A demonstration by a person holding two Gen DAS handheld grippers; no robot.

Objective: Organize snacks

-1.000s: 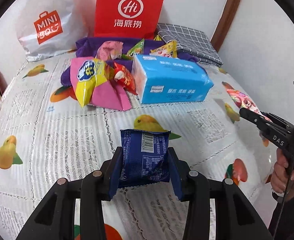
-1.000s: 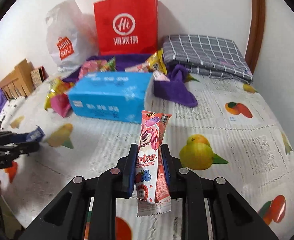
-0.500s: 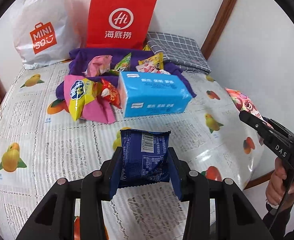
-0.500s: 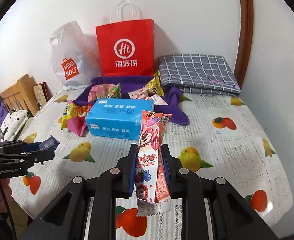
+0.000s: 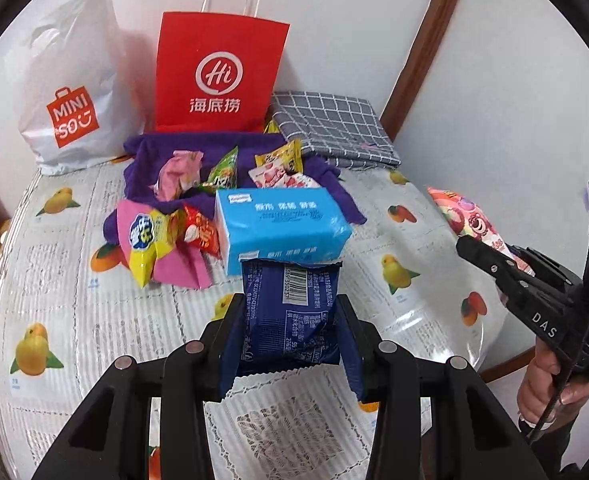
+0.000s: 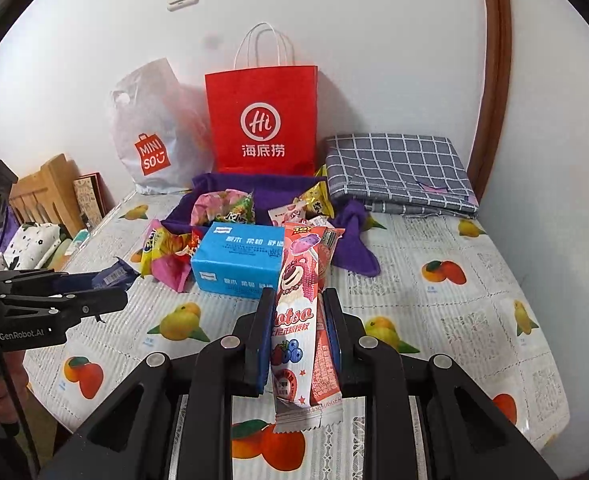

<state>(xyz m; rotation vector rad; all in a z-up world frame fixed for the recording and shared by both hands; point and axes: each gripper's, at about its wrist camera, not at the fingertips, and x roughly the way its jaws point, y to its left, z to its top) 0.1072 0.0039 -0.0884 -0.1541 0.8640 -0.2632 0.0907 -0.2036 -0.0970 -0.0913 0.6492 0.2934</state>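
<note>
My left gripper [image 5: 290,316] is shut on a dark blue snack packet [image 5: 290,312], held above the near part of the table. My right gripper [image 6: 298,312] is shut on a pink Lotso snack packet [image 6: 298,312], also held above the table. Each gripper shows in the other view: the right one [image 5: 490,256] at the right edge, the left one [image 6: 106,284] at the left. More snacks lie behind: a yellow bag [image 5: 150,244], a red bag [image 5: 202,232] and several packets on a purple cloth [image 5: 250,148].
A blue tissue pack [image 5: 282,228] lies mid-table. A red paper bag [image 5: 218,76] and a white MINISO bag [image 5: 70,92] stand against the wall. A folded grey checked cloth [image 5: 330,128] lies at the back right. The table [image 6: 474,280] has a fruit-print cover.
Both grippers have pulled back and risen with their packets still held. The table and the snack pile look smaller and farther away.
</note>
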